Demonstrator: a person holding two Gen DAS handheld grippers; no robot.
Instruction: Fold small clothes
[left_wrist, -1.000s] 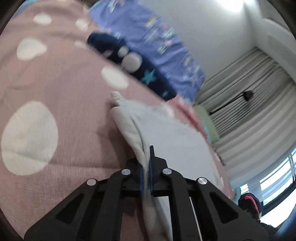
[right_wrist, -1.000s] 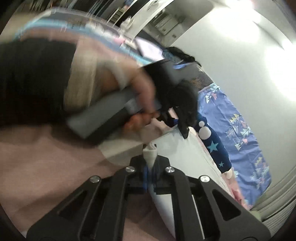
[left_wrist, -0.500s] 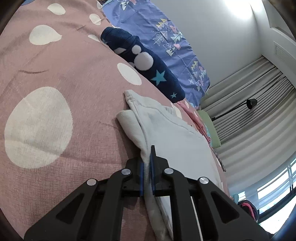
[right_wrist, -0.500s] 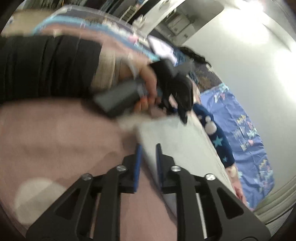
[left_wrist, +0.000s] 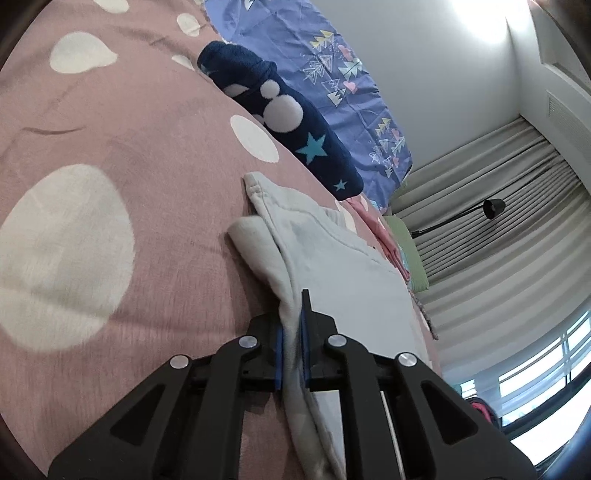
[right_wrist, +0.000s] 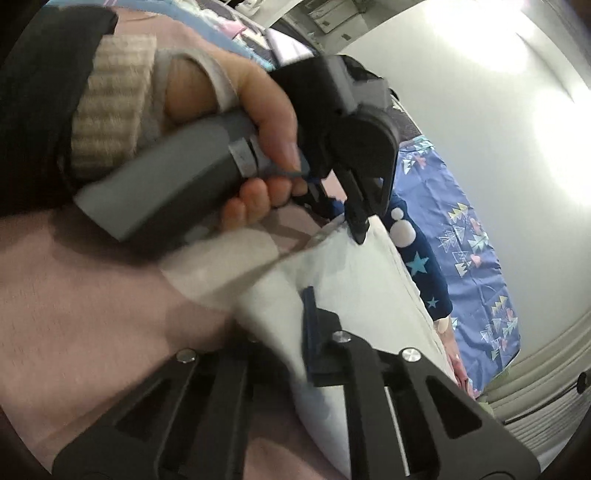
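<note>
Both tongs are clamped on the same pale grey, soft knit garment, which lies flattened on a dusty-pink bedspread with large white dots. Seen from the left wrist, the left tongs pinch a rolled edge of the cloth between blue pads, and the fabric runs ahead of them to a folded corner with a stitched hem. The right tongs have just closed, and a blurred fold of the garment sits between them, hiding the left finger while the blue-lined right one stays in sight. Beyond it in that view, a person's hand in a cream ribbed cuff and black sleeve grips the grey handle of the left tongs, whose black tips touch the cloth's far edge. A navy fleece item with white dots and turquoise stars lies just beyond the garment, beside a blue patterned sheet. Pleated grey curtains hang at the far wall.
</note>
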